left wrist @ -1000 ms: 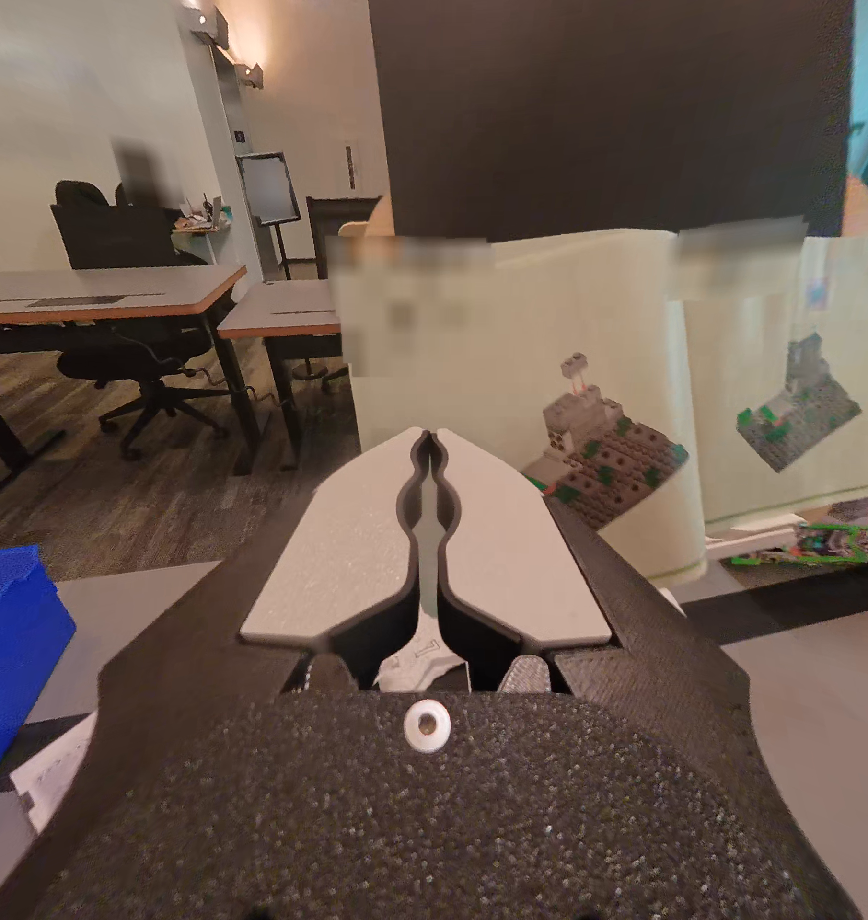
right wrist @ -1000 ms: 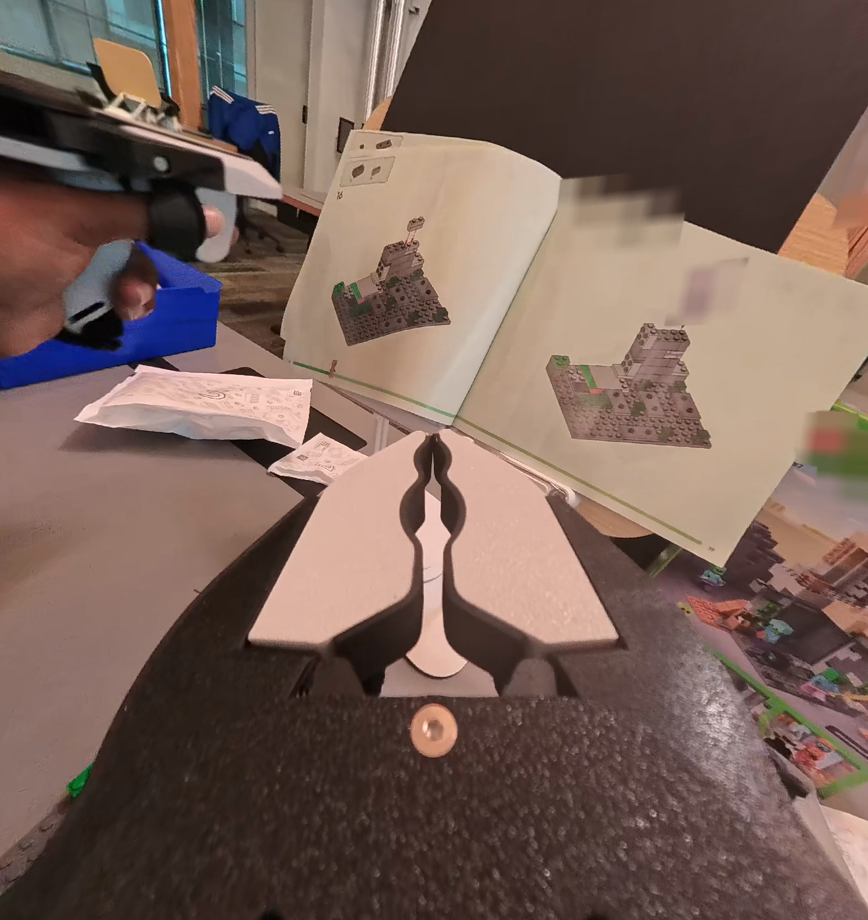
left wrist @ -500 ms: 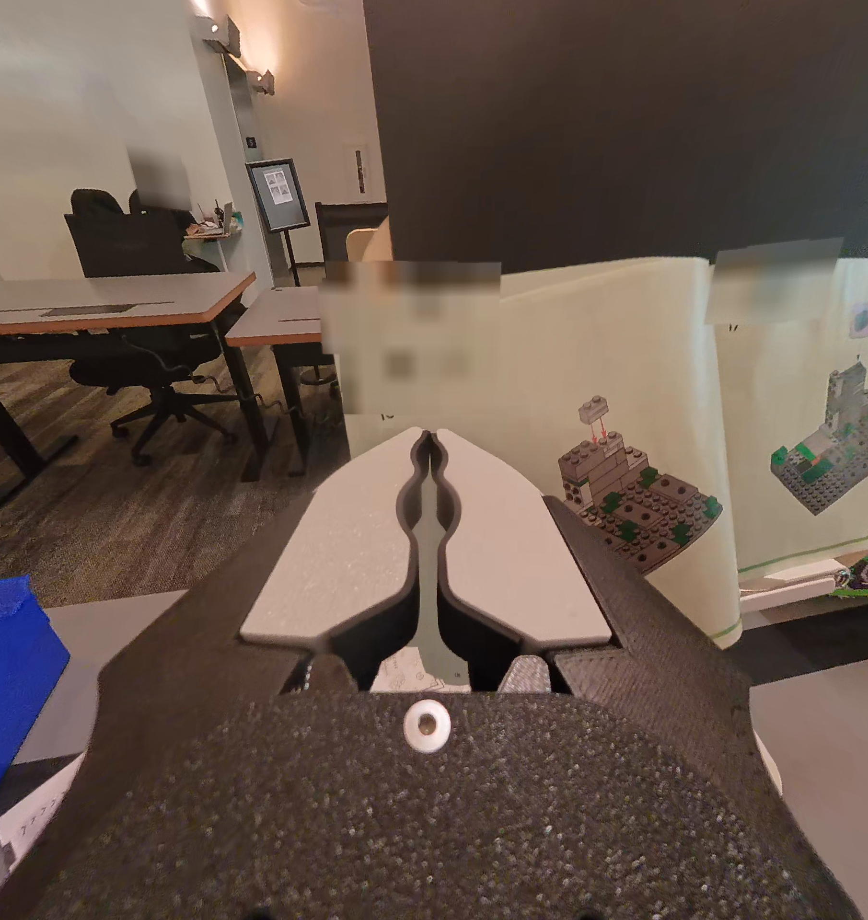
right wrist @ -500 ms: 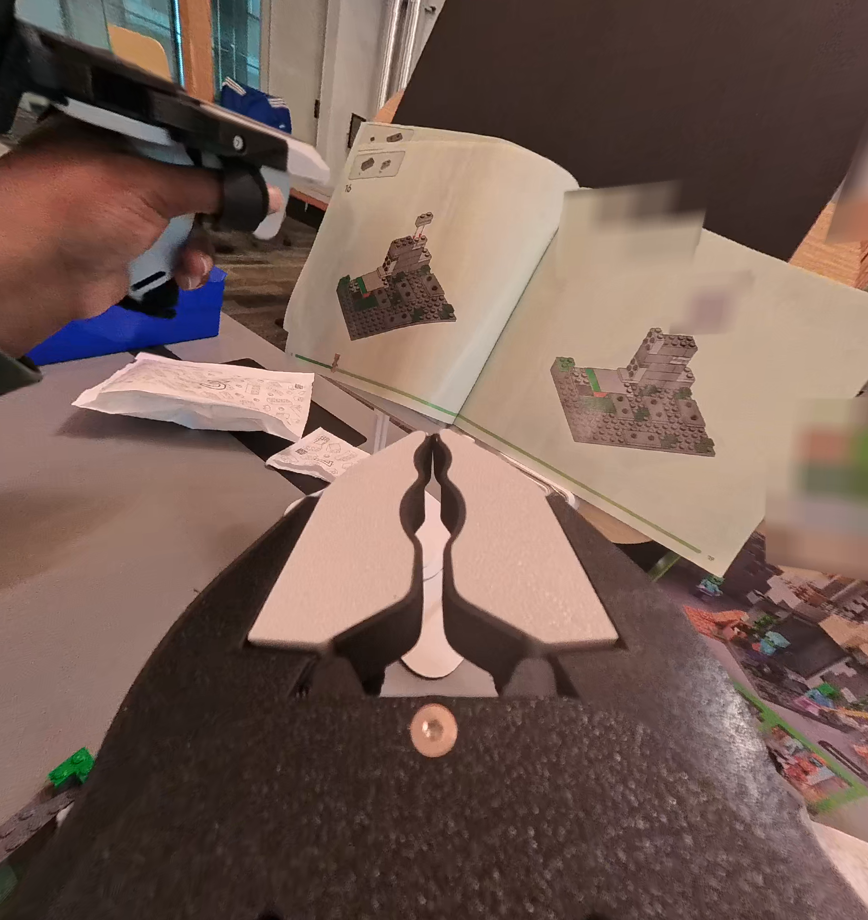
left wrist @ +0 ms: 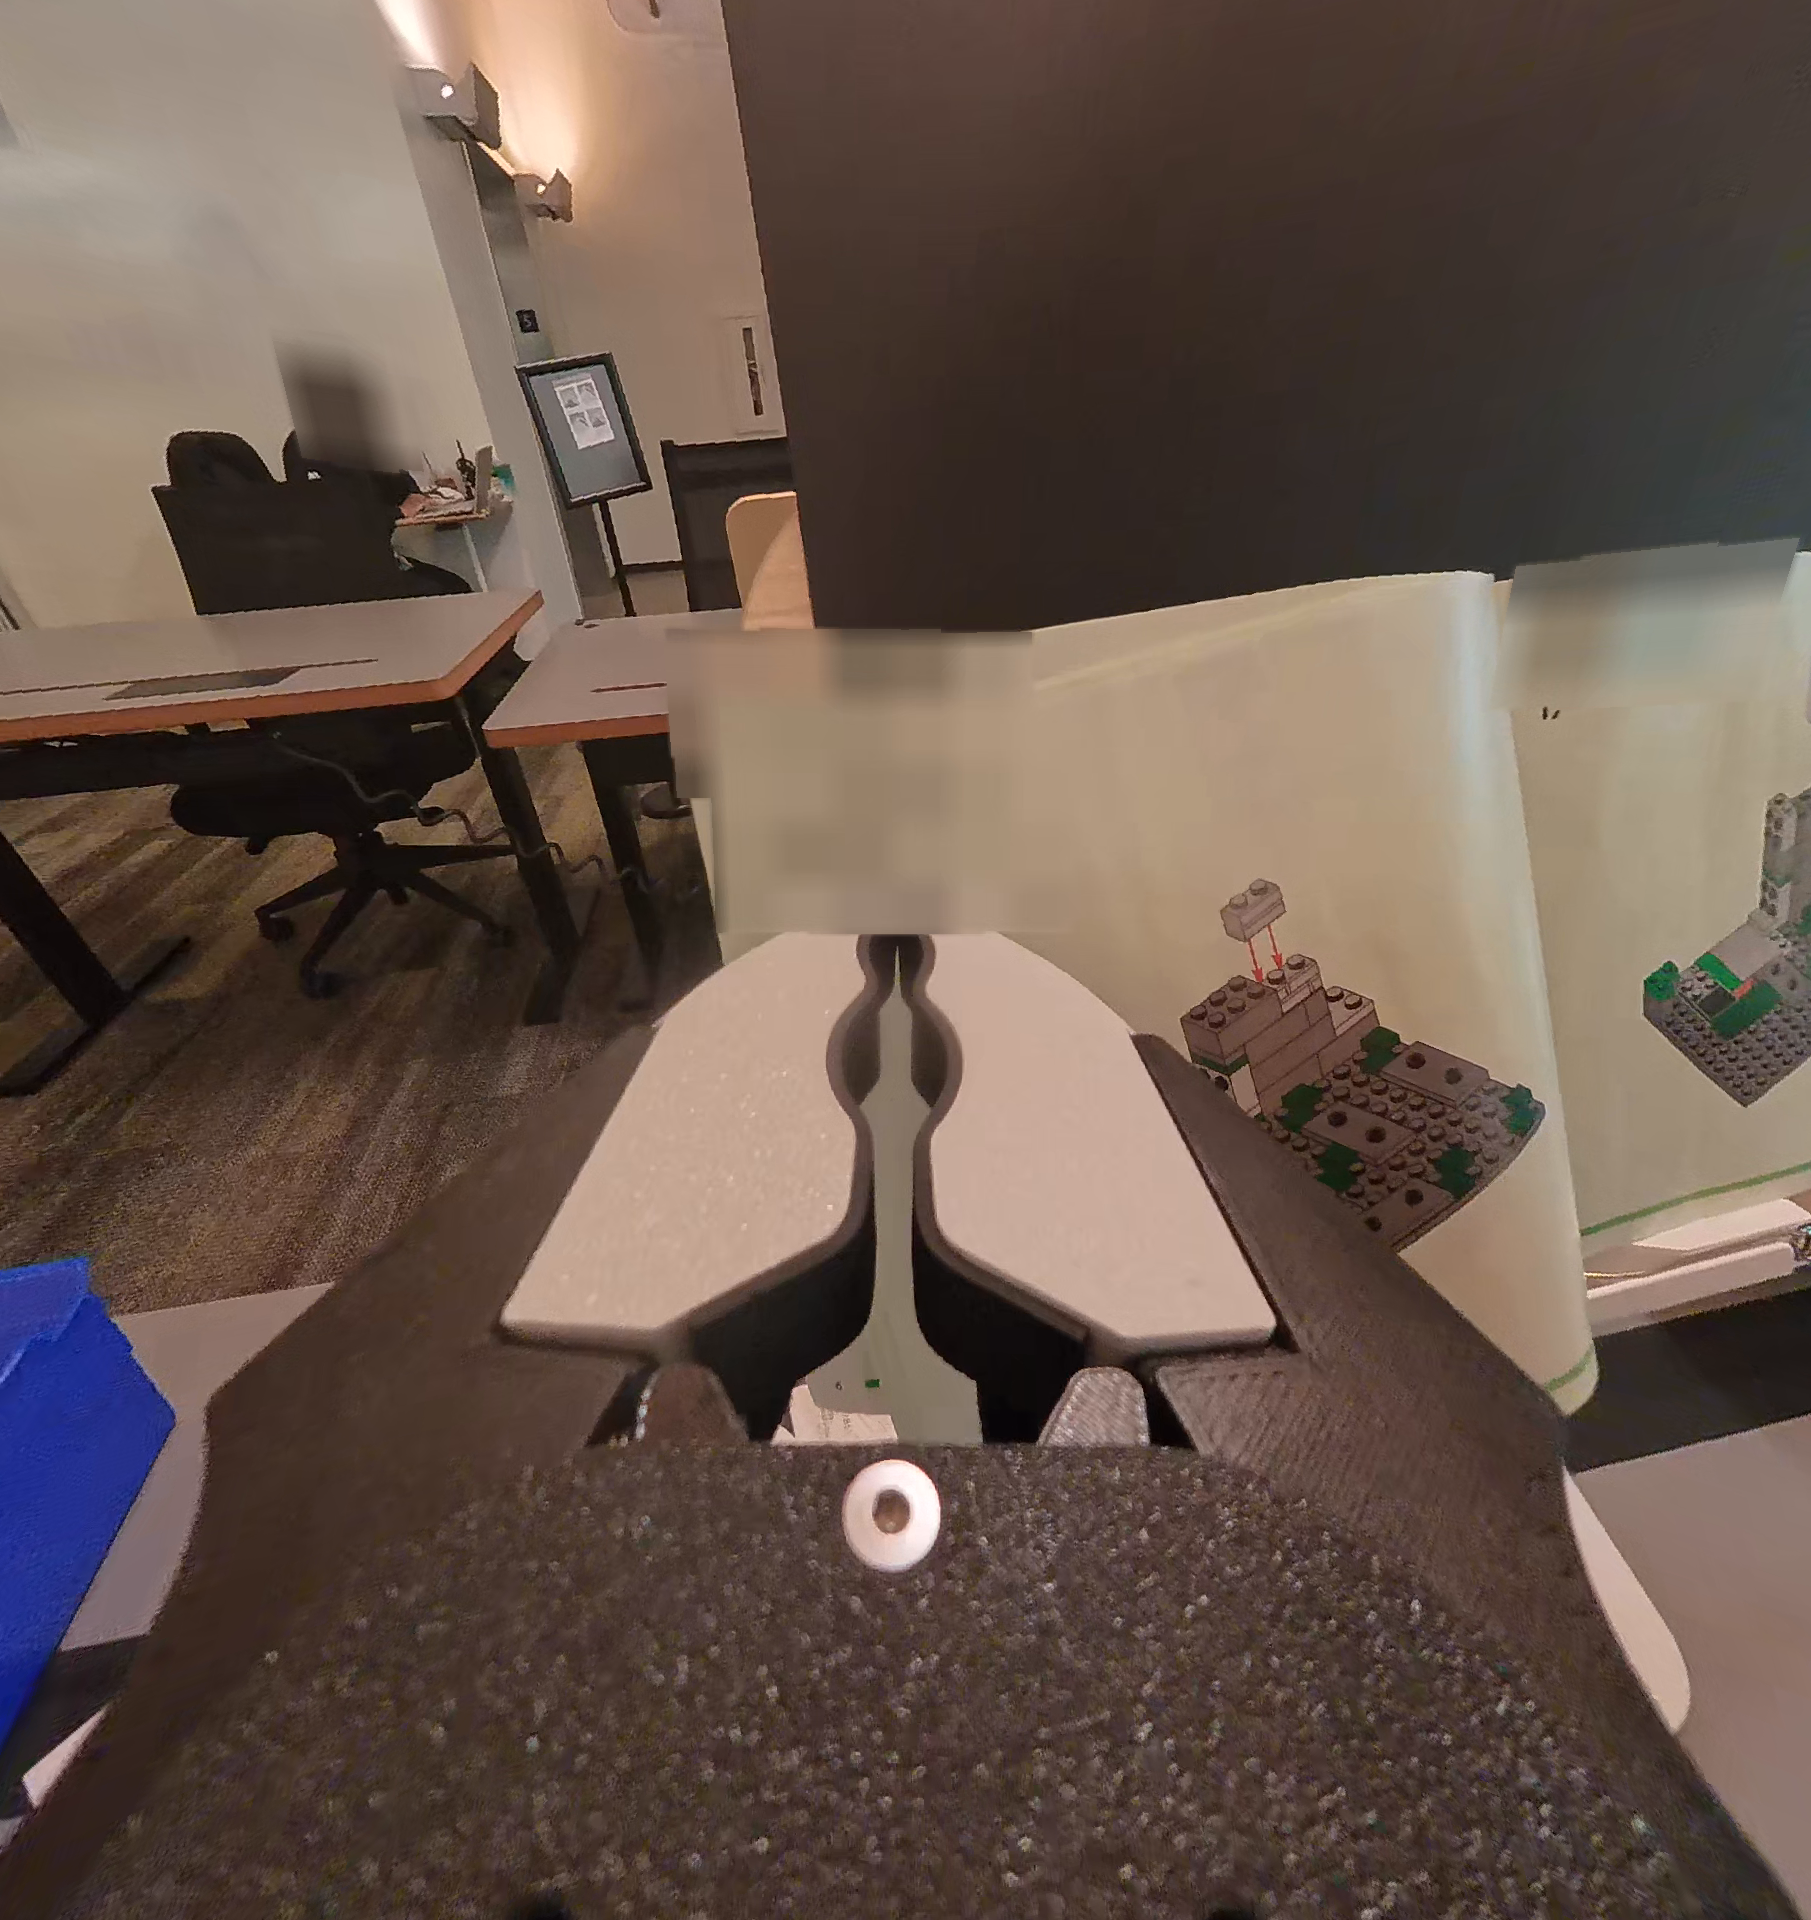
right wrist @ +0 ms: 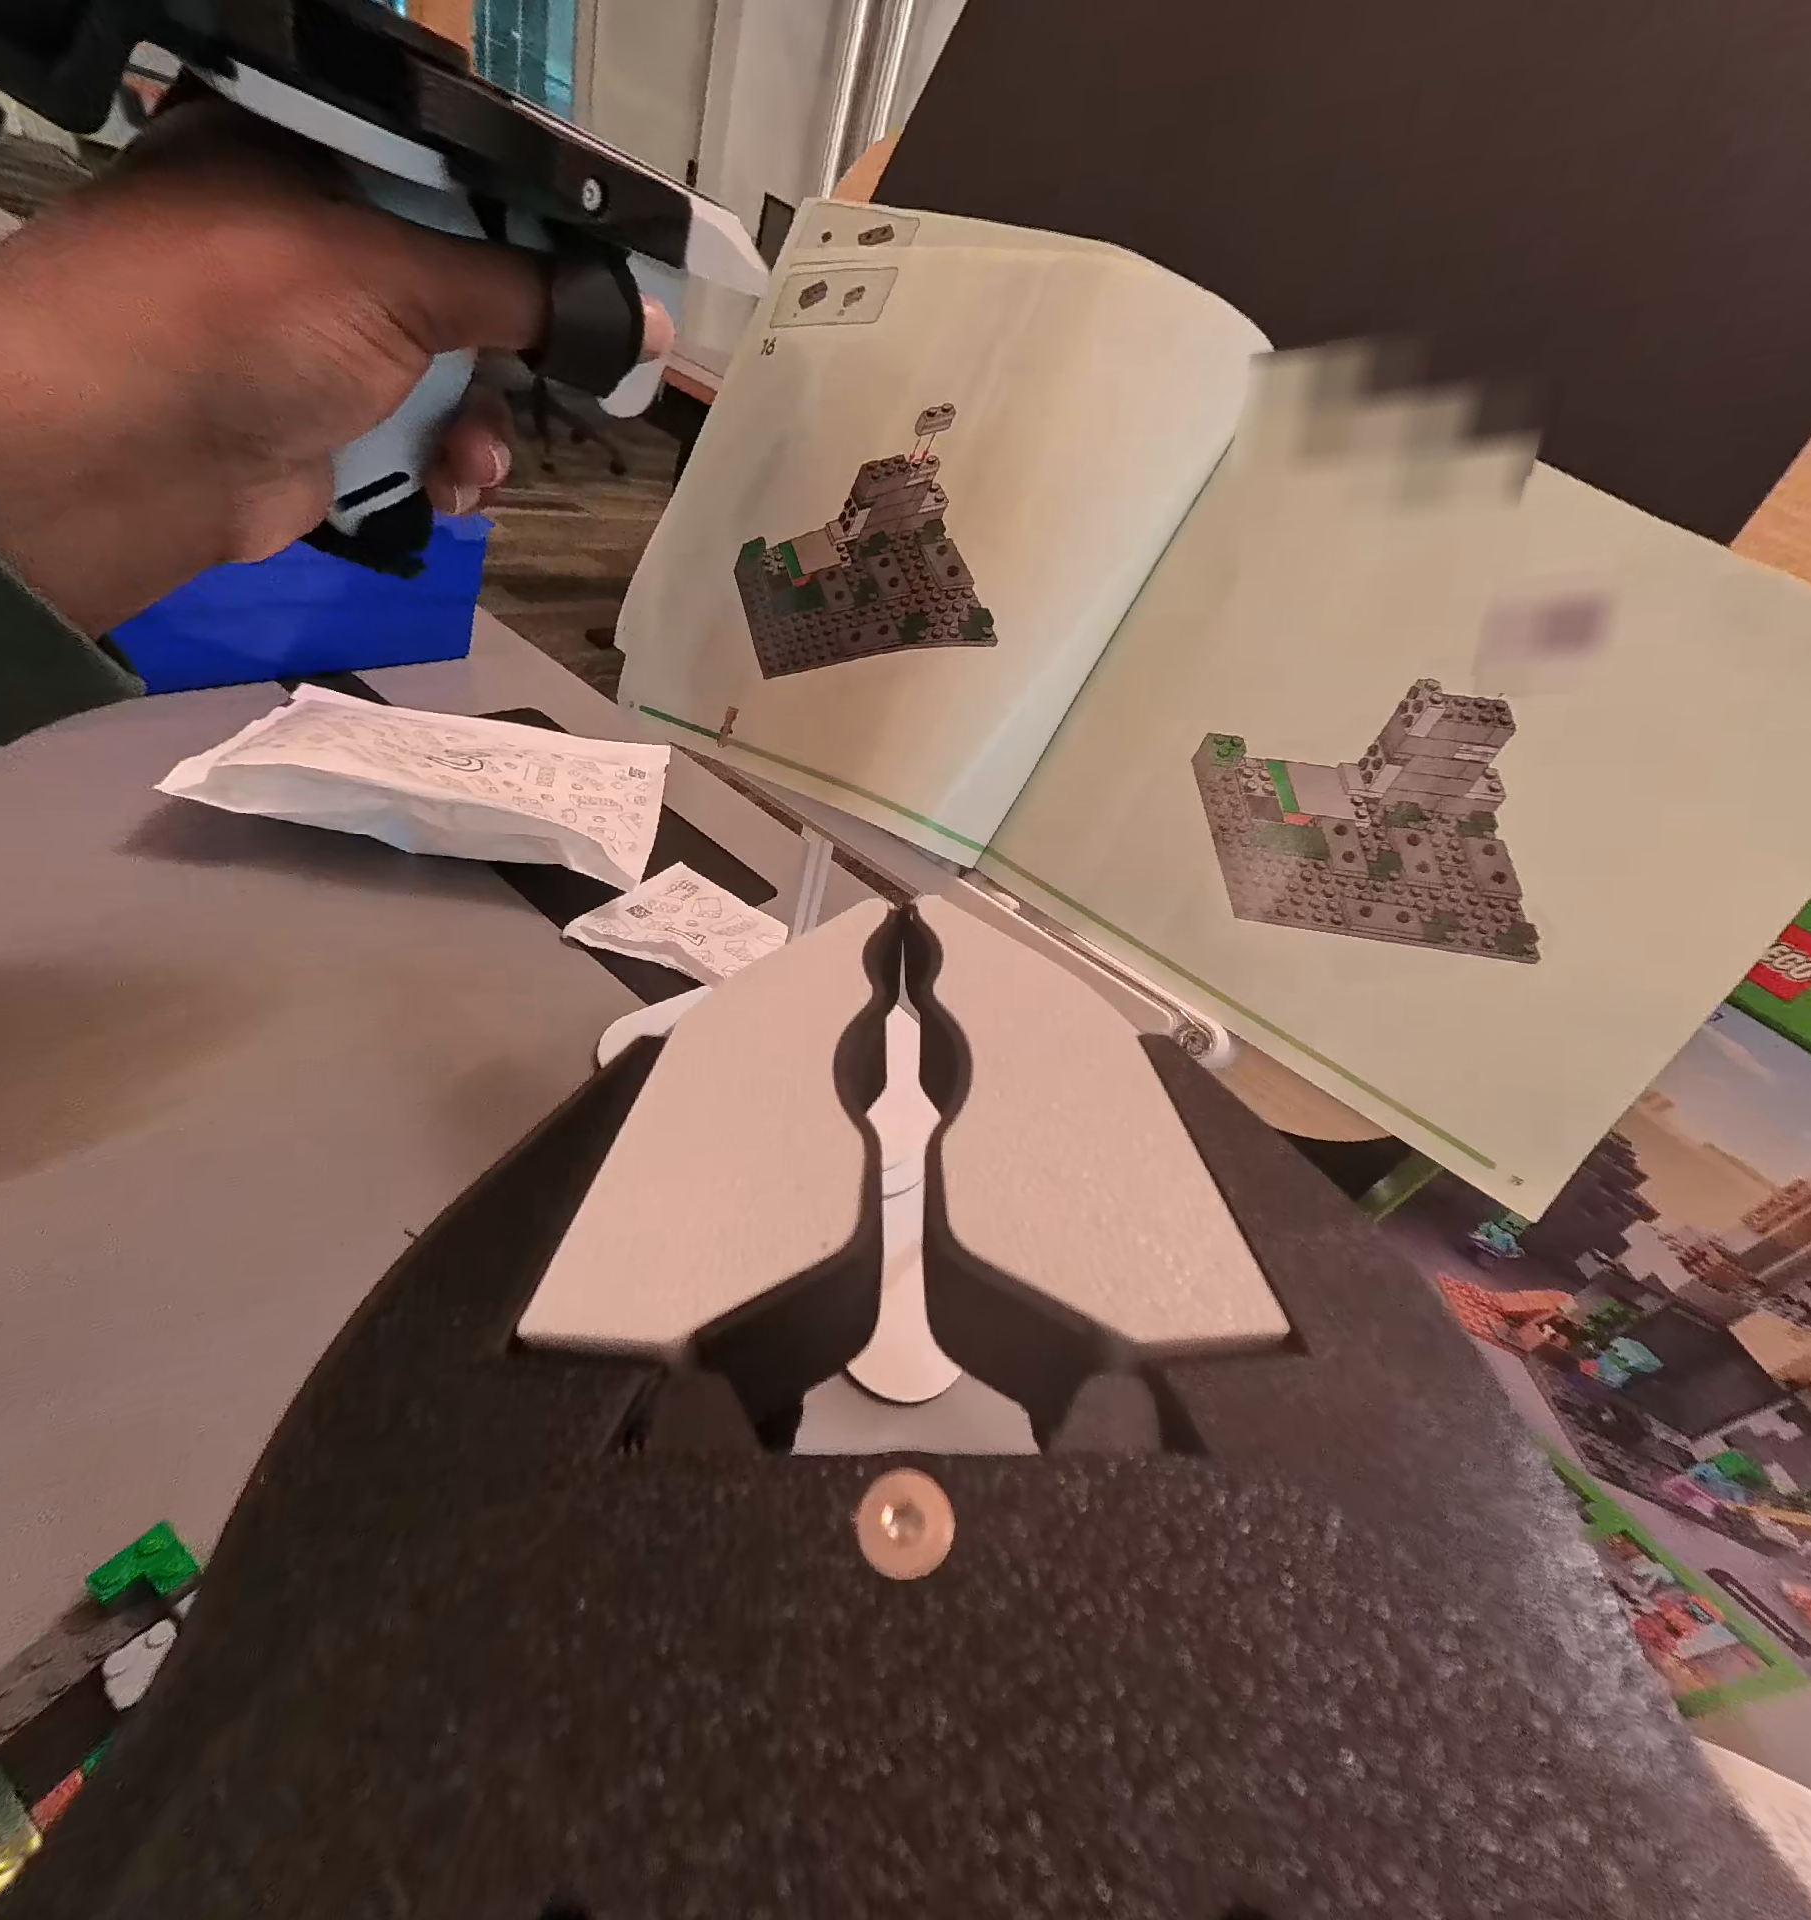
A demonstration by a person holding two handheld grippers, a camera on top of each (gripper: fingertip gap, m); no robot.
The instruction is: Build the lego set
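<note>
With both sets of fingers (left wrist: 896, 943) (right wrist: 901, 914) pressed together and empty, best to read the propped instruction booklet (right wrist: 1088, 623) ahead (gray two-stud brick atop the tower) before reaching.

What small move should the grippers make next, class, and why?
Probably lower the right gripper toward the green brick lying by the gray baseplate: both grippers are shut and empty, facing the open instruction booklet, so no piece is in hand.
</note>
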